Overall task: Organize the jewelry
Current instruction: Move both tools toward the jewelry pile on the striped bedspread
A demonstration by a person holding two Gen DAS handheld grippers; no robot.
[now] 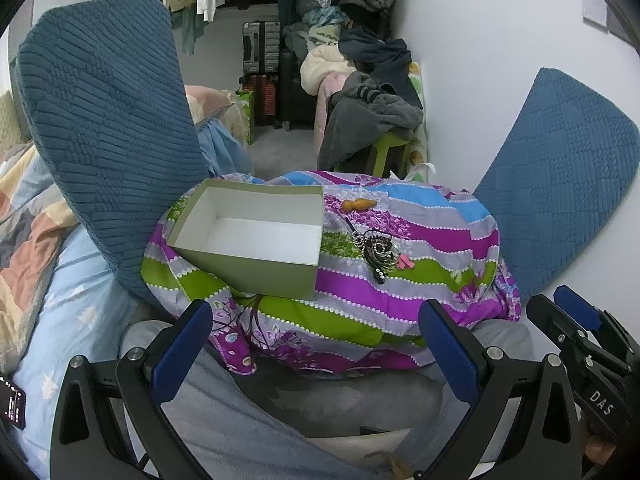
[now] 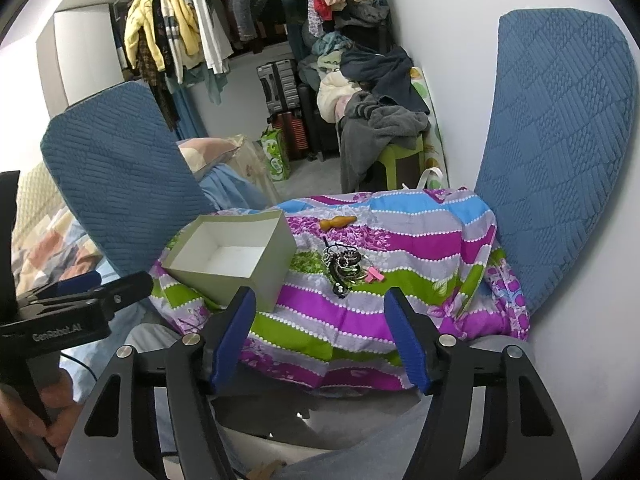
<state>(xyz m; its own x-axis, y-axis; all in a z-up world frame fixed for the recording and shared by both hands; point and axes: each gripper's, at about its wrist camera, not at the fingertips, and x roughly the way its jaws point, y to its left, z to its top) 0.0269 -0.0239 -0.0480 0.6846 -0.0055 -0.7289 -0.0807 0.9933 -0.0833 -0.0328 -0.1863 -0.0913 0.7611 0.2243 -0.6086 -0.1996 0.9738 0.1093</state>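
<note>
Both grippers held apart and empty, short of the jewelry on the striped cloth.

Nearest, the left gripper (image 1: 316, 336) is seen with its blue pads (image 1: 182, 344) spread wide, nothing between them; the right gripper (image 2: 320, 328) is set at a middling gap, likewise empty, over grey-clad legs (image 1: 248, 408). Neither gripper is in contact with the striped cloth (image 1: 360, 292), which is draped over a raised surface just ahead. On the cloth, an open box (image 1: 248, 236) with a bare white interior is placed to the left. A tangled heap of jewelry (image 1: 376, 250) lies just right of the box, with small pink pieces (image 1: 404, 263) at its right edge. An orange gourd-shaped piece (image 1: 359, 204) lies apart, farther back. Two blue cushions (image 1: 108, 128) flank the cloth. Farthest back, hanging clothes (image 2: 176, 36) and suitcases (image 1: 261, 46) are noted.
</note>
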